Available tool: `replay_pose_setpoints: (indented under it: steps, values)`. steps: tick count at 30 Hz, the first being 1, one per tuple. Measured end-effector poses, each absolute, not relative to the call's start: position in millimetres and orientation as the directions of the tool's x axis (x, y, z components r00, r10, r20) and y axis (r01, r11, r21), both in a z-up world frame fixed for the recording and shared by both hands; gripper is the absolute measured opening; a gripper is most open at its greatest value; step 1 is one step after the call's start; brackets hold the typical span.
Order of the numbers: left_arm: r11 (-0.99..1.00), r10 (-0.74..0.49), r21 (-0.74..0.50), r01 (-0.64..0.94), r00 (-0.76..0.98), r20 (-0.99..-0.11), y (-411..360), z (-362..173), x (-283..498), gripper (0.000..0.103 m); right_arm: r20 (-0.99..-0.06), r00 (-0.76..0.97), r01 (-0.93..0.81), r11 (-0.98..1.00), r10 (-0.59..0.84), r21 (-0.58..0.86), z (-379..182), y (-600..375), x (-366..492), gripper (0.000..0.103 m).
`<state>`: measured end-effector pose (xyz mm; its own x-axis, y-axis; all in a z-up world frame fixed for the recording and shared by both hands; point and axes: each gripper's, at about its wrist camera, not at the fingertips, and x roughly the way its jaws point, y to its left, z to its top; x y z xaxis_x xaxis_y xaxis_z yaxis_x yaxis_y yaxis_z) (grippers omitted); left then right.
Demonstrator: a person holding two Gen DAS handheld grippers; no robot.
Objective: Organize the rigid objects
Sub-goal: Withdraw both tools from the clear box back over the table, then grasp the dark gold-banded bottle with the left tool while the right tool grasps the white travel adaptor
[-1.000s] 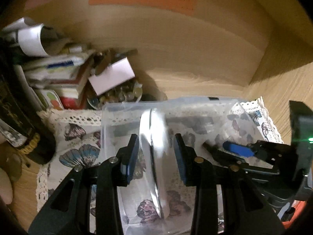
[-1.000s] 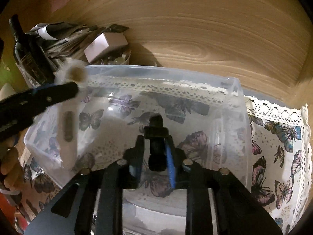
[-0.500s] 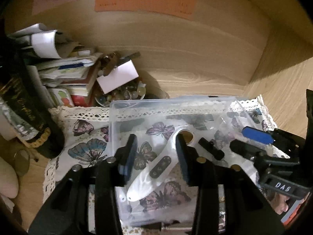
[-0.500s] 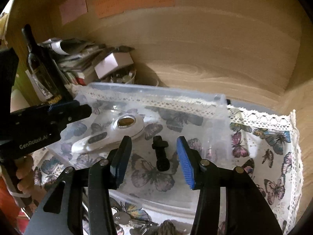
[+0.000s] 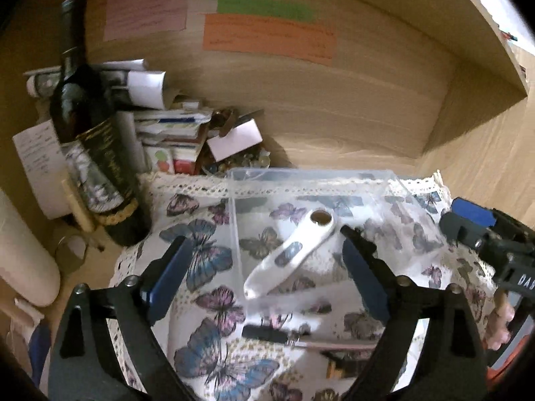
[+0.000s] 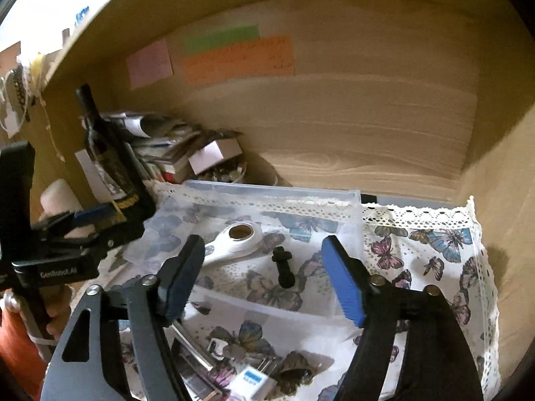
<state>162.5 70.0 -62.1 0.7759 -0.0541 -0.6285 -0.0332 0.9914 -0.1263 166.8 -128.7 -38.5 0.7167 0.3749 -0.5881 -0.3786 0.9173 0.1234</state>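
**Both grippers spread wide above the clear bin**

The left gripper (image 5: 264, 277) has its jaws far apart and grips nothing. Just ahead of it, between its fingers, a white opener (image 5: 292, 254) lies flat on the floor of the clear plastic bin (image 5: 311, 175). The right gripper (image 6: 264, 277) is likewise spread wide and empty; a black bolt (image 6: 283, 267) lies in the bin directly ahead, between its fingers, with the opener ahead and to its left. The bin sits on a butterfly cloth (image 6: 431, 244). A dark bottle (image 5: 90, 127) stands far left of the left gripper.
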Motion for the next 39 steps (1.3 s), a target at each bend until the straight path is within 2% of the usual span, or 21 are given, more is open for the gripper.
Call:
replay_pose_setpoints:
  steps: [7,23,26,30,39]
  values:
    - [0.992,-0.059,-0.124,-0.034,0.735,-0.675,71.6,-84.2,140.7,0.094,-0.599,0.712,-0.358,0.923,0.367,0.140,-47.9,-138.7,150.5,0.071]
    - [0.991,-0.133,-0.112,0.073,0.639,-0.758,34.6,-132.7,111.6,0.094,-0.737,0.587,-0.331,0.930,0.335,0.159,-114.3,-138.3,126.5,0.070]
    - [0.990,-0.143,-0.117,0.083,0.618,-0.773,31.3,-140.4,107.7,0.094,-0.757,0.558,-0.338,0.926,0.340,0.166,-122.9,-133.8,127.7,0.064]
    - [0.986,-0.167,-0.136,0.098,0.593,-0.788,27.6,-147.7,102.9,0.094,-0.783,0.516,-0.352,0.919,0.348,0.176,-132.2,-127.3,131.1,0.048]
    - [0.974,-0.214,-0.137,0.179,0.545,-0.811,0.0,-157.6,101.7,0.094,-0.799,0.495,-0.343,0.921,0.342,0.182,-141.4,-125.7,135.5,0.043]
